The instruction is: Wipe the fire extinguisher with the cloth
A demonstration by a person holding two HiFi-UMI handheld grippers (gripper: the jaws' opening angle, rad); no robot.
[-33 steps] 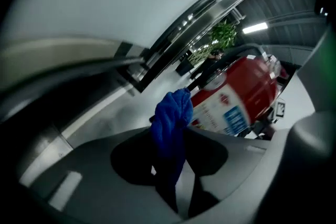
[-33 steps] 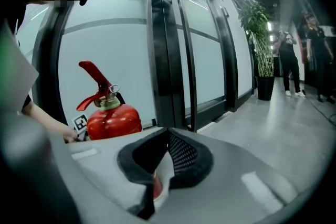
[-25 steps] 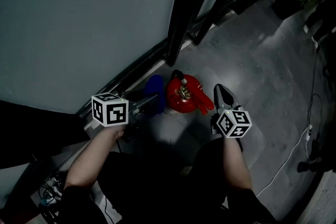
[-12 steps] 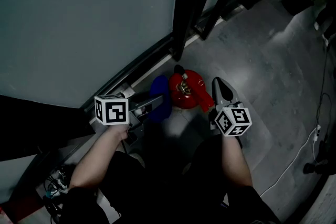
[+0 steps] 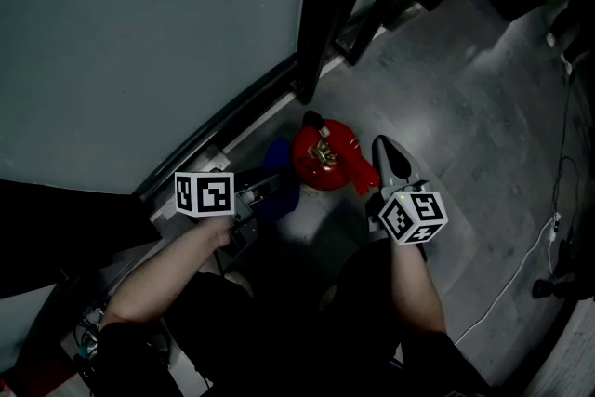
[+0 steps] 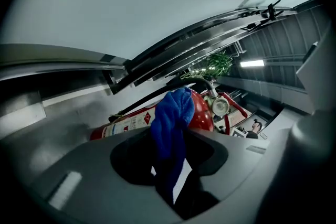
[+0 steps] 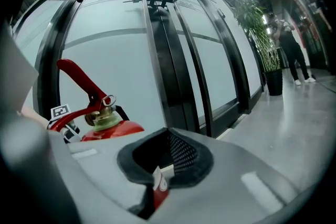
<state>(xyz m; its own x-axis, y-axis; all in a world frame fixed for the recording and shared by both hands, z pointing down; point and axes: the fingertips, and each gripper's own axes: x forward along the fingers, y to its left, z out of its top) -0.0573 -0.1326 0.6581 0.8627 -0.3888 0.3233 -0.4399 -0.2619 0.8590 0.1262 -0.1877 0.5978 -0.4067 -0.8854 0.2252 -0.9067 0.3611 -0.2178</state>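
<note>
Left tool [image 6: 170, 160]: clamped on your cloth [image 6: 173, 110] (just dragged lower down the fire extinguisher [image 6: 128, 122], so the wipe is progressing).
Right tool [image 7: 160, 173]: closed, idle.

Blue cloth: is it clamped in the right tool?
No, the blue cloth is pinched between the jaws of the left tool, in front of the red fire extinguisher.

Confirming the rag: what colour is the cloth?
The cloth is blue, clearest in the left gripper view.
</note>
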